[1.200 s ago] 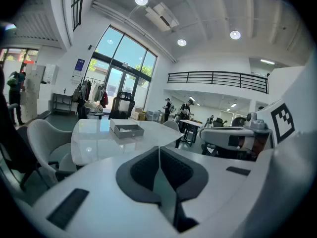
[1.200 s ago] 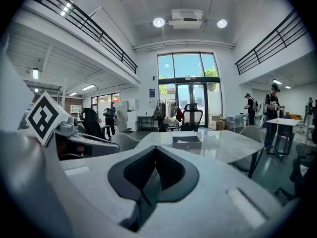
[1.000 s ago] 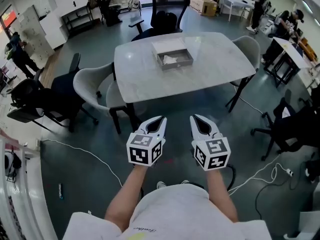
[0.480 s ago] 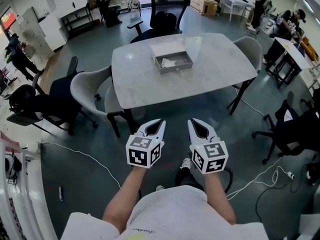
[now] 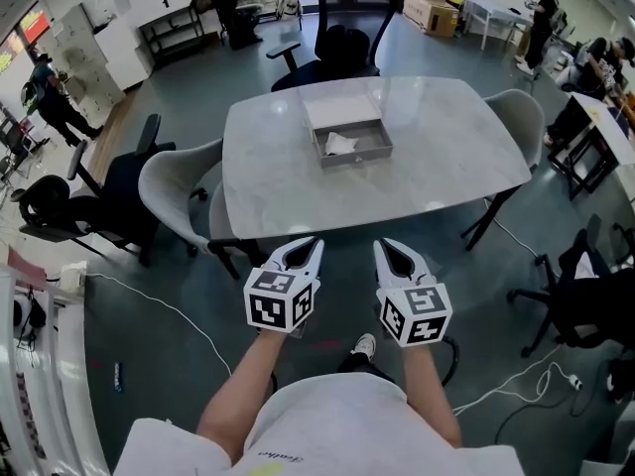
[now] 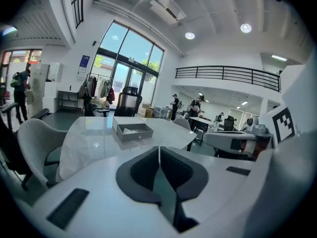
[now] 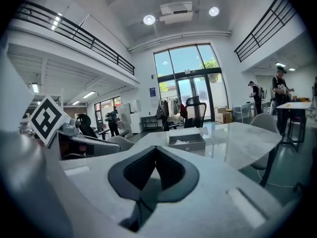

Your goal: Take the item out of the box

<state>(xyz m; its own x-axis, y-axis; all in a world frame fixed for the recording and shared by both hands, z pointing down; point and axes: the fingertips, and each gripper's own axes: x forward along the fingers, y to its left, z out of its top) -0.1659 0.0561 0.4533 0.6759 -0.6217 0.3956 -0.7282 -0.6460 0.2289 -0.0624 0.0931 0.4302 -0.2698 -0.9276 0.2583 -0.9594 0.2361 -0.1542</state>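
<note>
A left grey chair [image 5: 177, 178] is standing well off to the left of the left jaws, drawn up against the side of the worktop [image 5: 427, 167]. The left gripper [image 5: 314, 243] is hovering above the floor [image 5: 149, 345], just short of the white marble worktop's near edge. Its jaws are lying pressed together tip to tip, gripping nothing.

Well ahead of both pairs of jaws, and roughly between their lines, the open grey box [image 5: 355, 155] is sitting on the worktop near its middle. The item [image 5: 339, 144], a crumpled white thing, is resting inside the box, well apart from either gripper. A flat white lid [image 5: 340, 110] is lying just beyond the box, on its side away from the jaws. A black office chair [image 5: 342, 43] is standing past the far edge of the worktop.

The right gripper [image 5: 383, 244] is hanging level with the left one and just beside it, also short of the near edge. Its jaws are likewise meeting at the tips, with nothing held between them. Far off to the right of these jaws, a right grey chair [image 5: 518, 117] is standing at the worktop's corner.
</note>
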